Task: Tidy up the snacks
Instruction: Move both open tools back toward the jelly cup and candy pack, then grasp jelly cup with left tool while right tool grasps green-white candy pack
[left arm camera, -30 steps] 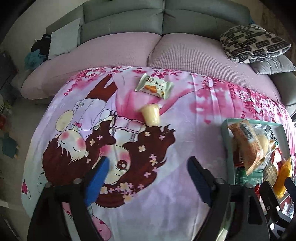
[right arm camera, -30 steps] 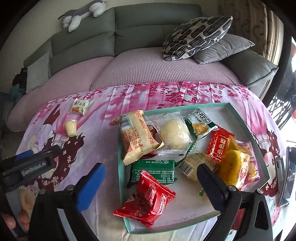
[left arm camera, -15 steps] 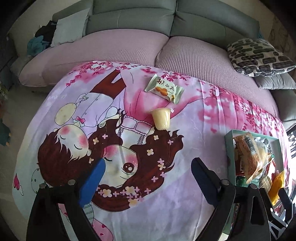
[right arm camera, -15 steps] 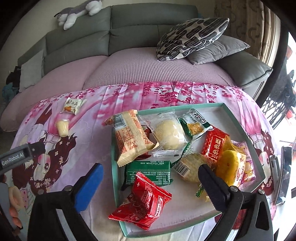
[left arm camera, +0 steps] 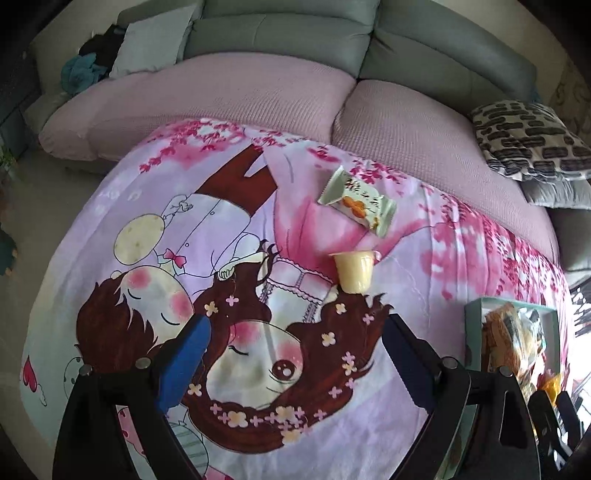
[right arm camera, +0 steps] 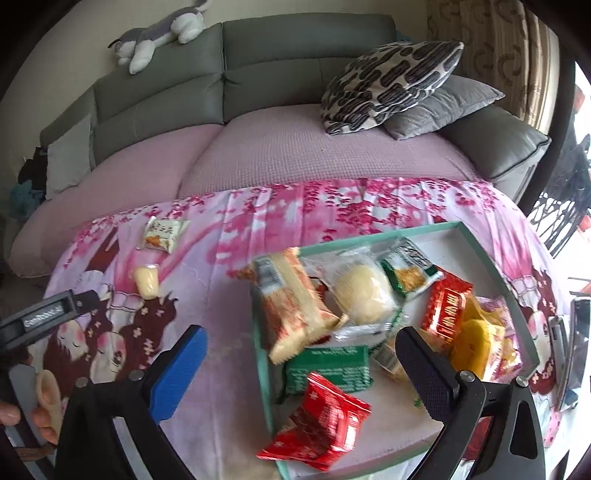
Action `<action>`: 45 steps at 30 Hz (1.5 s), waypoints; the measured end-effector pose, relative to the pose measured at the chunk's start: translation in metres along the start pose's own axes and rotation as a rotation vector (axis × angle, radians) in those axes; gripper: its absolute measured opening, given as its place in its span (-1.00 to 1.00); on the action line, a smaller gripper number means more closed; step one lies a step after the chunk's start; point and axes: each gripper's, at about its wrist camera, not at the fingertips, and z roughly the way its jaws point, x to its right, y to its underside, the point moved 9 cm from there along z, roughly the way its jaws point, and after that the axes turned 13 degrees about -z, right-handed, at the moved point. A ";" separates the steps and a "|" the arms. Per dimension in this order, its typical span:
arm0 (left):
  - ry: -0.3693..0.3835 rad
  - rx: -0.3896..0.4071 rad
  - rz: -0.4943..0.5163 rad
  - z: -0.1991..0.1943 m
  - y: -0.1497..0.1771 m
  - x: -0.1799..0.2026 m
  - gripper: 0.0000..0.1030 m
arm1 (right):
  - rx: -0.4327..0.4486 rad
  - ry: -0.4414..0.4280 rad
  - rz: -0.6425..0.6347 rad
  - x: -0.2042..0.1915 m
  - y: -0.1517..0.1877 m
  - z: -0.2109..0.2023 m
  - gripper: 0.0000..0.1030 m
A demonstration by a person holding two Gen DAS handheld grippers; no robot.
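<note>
A teal tray on the pink cartoon cloth holds several wrapped snacks: a red packet, a green packet, a beige biscuit pack, a round bun. Two snacks lie loose on the cloth: a yellow jelly cup and a pale green packet. My left gripper is open, short of the jelly cup. My right gripper is open above the tray's near left part, holding nothing.
A grey sofa with a mauve seat cover runs behind the table. Patterned and grey cushions lie at its right; a plush toy is on the backrest. A hand holds the left gripper. The tray's corner shows at right.
The left gripper has swung left and risen, so the jelly cup and green packet now sit right of centre. The right gripper shifted left and closer over the tray. Both stay open.
</note>
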 end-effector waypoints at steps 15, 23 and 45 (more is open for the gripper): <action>0.099 -0.196 0.047 0.041 -0.029 0.008 0.82 | -0.079 -0.263 -0.073 -0.070 -0.072 0.035 0.97; 0.136 -0.279 0.012 0.061 -0.039 0.021 0.82 | -0.242 -0.291 -0.082 -0.075 -0.093 0.093 0.74; 0.113 -0.381 0.106 0.107 -0.019 0.069 -0.02 | -0.343 -0.190 -0.165 -0.068 -0.098 0.144 0.62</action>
